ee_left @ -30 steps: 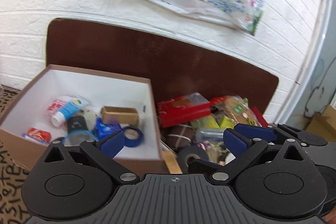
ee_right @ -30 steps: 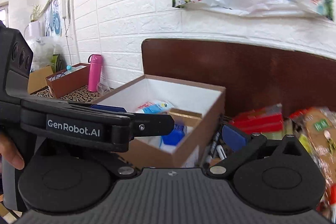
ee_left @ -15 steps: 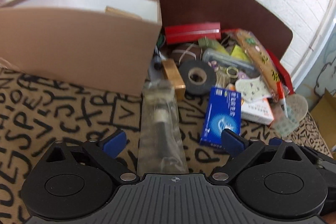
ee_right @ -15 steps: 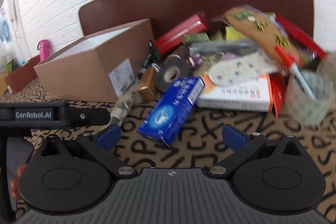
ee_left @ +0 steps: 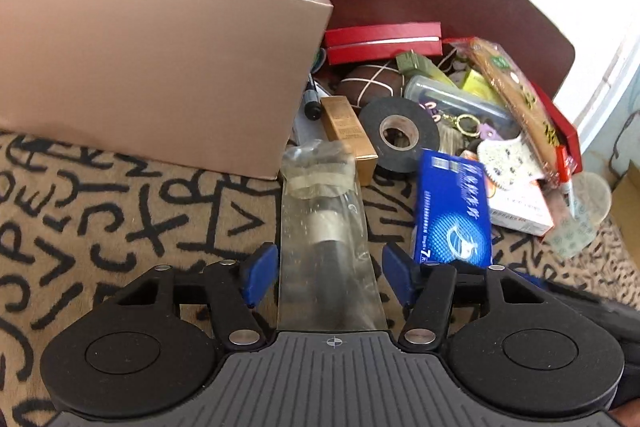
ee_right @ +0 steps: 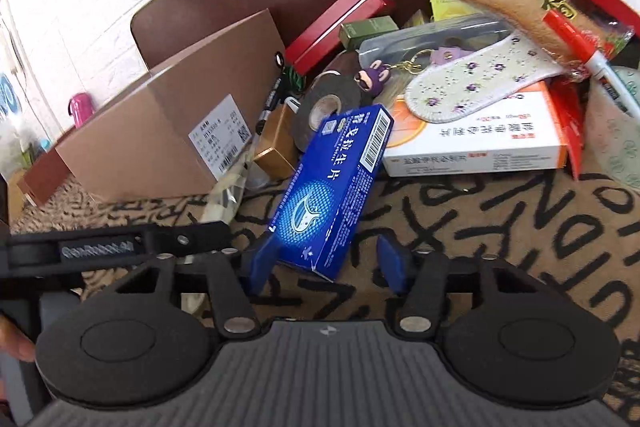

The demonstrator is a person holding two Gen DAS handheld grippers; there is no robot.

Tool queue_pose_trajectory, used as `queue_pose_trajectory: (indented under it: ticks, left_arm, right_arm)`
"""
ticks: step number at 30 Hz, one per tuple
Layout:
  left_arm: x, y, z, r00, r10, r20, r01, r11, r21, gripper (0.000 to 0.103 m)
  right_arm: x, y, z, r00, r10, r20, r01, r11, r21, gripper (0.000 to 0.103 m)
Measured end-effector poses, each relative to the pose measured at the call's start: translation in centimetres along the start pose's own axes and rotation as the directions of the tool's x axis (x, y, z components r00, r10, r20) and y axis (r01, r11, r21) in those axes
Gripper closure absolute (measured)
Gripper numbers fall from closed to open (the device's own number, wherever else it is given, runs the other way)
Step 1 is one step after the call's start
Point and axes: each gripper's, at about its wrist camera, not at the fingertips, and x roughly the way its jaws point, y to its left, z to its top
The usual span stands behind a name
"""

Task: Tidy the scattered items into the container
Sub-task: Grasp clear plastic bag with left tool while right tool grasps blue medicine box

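- Dropped from above the box [ee_left: 160,67] to the desk [ee_left: 120,211].
- Left hand-held gripper [ee_left: 329,269]: angled down, closing around clear packet [ee_left: 326,227], not yet touching.
- Right hand-held gripper [ee_right: 326,261]: angled down, closing around blue carton [ee_right: 332,187].

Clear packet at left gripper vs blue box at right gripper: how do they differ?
The clear packet is see-through and soft, showing a dark item inside; the blue box is opaque, rigid, printed. The packet lies flat on the mat; the box tilts, its far end propped on the black tape roll. Both sit between closing jaws.

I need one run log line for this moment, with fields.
left gripper: closing around clear packet | right gripper: closing around blue box | brown box: beside pile
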Motion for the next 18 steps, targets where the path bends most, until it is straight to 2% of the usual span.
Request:
queue_pose_trajectory:
  ticks: [1,2,3,4,5,10,12,13,14,15,16,18]
  left_arm:
    - [0.2,-0.3,0.0,1.000,0.025,0.001,-0.025,0.999,0.032,0.050]
    - [0.2,-0.6,0.0,0.999,0.041,0.000,-0.041,0.998,0.057,0.052]
    - [0.2,-0.7,0.0,0.999,0.048,-0.003,-0.047,0.997,0.066,0.053]
    - [0.0,-0.7,0.1,0.999,0.049,-0.009,-0.048,0.997,0.065,0.055]
    - [-0.4,-0.7,0.1,0.999,0.046,-0.016,-0.044,0.997,0.060,0.056]
    - [-2.9,-0.7,-1.0,0.998,0.018,-0.052,-0.015,0.998,0.053,0.060]
    - [-4.0,-0.8,-1.8,0.998,0.045,-0.048,-0.042,0.997,0.064,0.059]
    - [-4.5,-0.9,-2.1,0.997,0.073,-0.034,-0.070,0.995,0.071,0.059]
    - [-5.0,-1.0,-2.3,0.994,0.105,-0.014,-0.103,0.991,0.080,0.058]
    - [-5.4,-1.0,-2.5,0.991,0.136,0.006,-0.136,0.987,0.087,0.058]
    - [-5.7,-1.0,-2.6,0.987,0.160,0.018,-0.161,0.983,0.092,0.056]
    - [-5.9,-0.7,-2.5,0.985,0.172,0.017,-0.172,0.981,0.091,0.052]
  right_arm:
    - [0.2,0.1,0.1,1.000,-0.001,-0.001,0.001,1.000,-0.005,0.063]
    - [0.2,0.1,0.2,1.000,0.001,0.002,-0.001,1.000,-0.008,0.067]
    - [-0.1,0.2,0.4,1.000,0.004,0.005,-0.004,1.000,-0.014,0.079]
    - [-0.5,0.3,0.6,1.000,0.003,0.008,-0.003,1.000,-0.023,0.098]
    - [-0.9,0.4,0.7,1.000,0.001,0.006,-0.001,0.999,-0.032,0.103]
    - [-3.3,0.5,0.1,0.997,-0.020,-0.070,0.013,0.995,-0.098,0.101]
    - [-3.9,0.8,0.0,0.998,-0.035,-0.060,0.027,0.991,-0.128,0.094]
    - [-3.9,1.1,0.1,0.998,-0.038,-0.044,0.032,0.991,-0.131,0.070]
    - [-3.8,1.3,0.4,0.999,-0.042,-0.026,0.038,0.991,-0.125,0.054]
    - [-3.5,1.7,0.7,0.999,-0.054,-0.004,0.053,0.992,-0.117,0.027]
    - [-3.1,2.1,1.1,0.997,-0.070,0.012,0.071,0.991,-0.111,0.020]
    - [-1.7,3.2,1.9,0.996,-0.082,0.018,0.084,0.989,-0.121,0.022]
